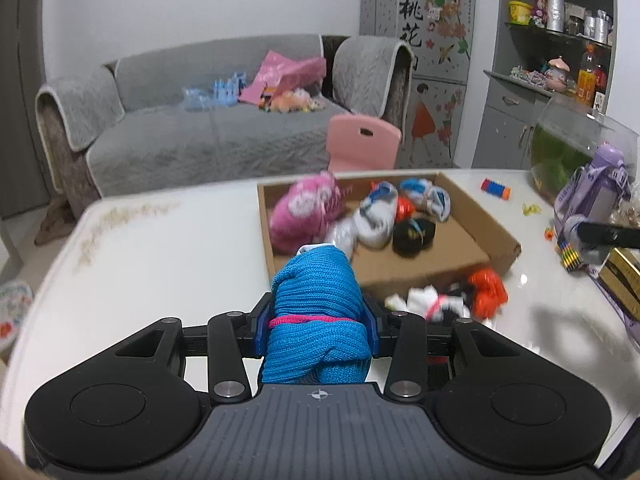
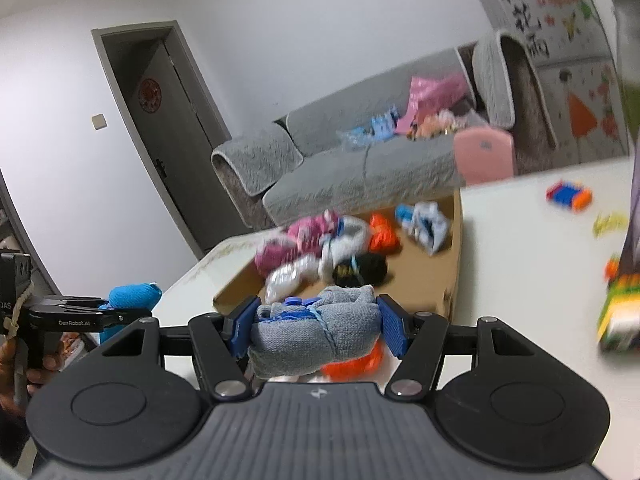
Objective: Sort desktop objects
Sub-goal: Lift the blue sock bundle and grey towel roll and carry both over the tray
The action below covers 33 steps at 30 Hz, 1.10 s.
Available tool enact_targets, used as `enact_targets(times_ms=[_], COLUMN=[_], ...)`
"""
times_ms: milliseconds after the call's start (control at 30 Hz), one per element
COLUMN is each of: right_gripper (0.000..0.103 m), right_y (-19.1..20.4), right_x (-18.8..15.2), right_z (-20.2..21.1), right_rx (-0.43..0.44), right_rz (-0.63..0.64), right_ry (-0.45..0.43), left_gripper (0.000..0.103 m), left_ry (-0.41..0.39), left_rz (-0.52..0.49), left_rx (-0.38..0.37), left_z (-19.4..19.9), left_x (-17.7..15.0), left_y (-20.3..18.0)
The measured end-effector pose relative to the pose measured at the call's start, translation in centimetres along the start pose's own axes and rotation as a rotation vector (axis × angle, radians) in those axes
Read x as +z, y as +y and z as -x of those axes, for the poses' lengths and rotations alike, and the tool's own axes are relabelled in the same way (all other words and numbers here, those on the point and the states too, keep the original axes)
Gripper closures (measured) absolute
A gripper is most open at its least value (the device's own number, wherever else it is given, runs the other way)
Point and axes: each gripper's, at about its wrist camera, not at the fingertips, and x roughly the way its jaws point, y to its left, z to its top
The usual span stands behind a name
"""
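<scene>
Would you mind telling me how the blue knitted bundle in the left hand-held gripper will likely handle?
The blue knitted bundle is probably soft: it bulges past the left hand-held gripper where clamped. It looks light, and its loose folded end may flop. The ribbed knit should resist slipping.

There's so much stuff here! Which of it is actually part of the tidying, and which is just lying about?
Part of the job:
- blue sock roll in the left tongs
- grey sock roll in the right tongs
- cardboard box holding more sock rolls
- loose socks beside the box

Just lying about:
- purple bottle
- toy bricks
- fish tank
- pink chair
- sofa
</scene>
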Motion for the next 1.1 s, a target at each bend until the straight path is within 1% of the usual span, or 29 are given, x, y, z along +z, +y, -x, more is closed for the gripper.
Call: enact_targets(times_ms=[133,233,300,433,633,867,1100], right_gripper=[0.044,0.044,0.044,0.044,0.044,0.044,0.044], right_y=[0.7,0.9,1.0,0.7,-0.3,-1.0,-1.6], right_x=[3.2,5.3,6.7,8.5,9.8,9.8,9.7], right_z=[0.5,0.0,-0.6,-1.4,-2.7,-4.8,-7.0], right_rx=[-0.02,-0.032,-0.048,-0.063,-0.079,-0.084,-0.094], right_rz=[0.046,0.068,0.086,0.106,0.123,0.127,0.129], right_ry=[-0.034,-0.048,-0.055,-0.068,-0.056,0.0,0.054], left_gripper=[0.053,0.053,0.053,0.053,0.053,0.053,0.053], left_ry=[-0.029,-0.047,-0.059,-0.078,-0.054,-0.021,0.02], left_rz=[-0.021,-0.042,-0.062,-0.092,-0.121,-0.142,-0.155], left_rx=[-0.016,-0.03,-0.03,-0.041,-0.063,-0.095,-0.122], left_z=[-0.1,-0.6,-1.0,-1.8,-4.5,-7.7,-11.0], left_x=[3.2,5.6,6.9,8.5,9.5,9.7,9.1], left_y=[-1.0,-2.3,-3.4,-5.2,-6.8,-7.7,-8.1])
